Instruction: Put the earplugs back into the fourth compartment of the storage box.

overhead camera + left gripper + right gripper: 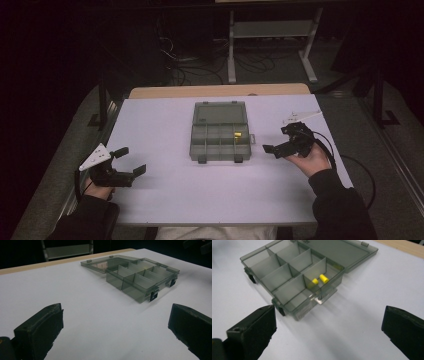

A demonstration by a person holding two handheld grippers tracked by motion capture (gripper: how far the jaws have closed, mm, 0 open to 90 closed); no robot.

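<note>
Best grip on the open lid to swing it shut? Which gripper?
Probably the lid's free far edge, hooked from behind the box. It lies flat, hinged along the box's back wall, so only that edge lifts. The right gripper, open and nearer in the high view, suits; the left gripper could steady the front latches.

Smoky clear compartment box (220, 132), lid flat open on the table (165, 190), two yellow pieces (320, 279) in one compartment.
</note>
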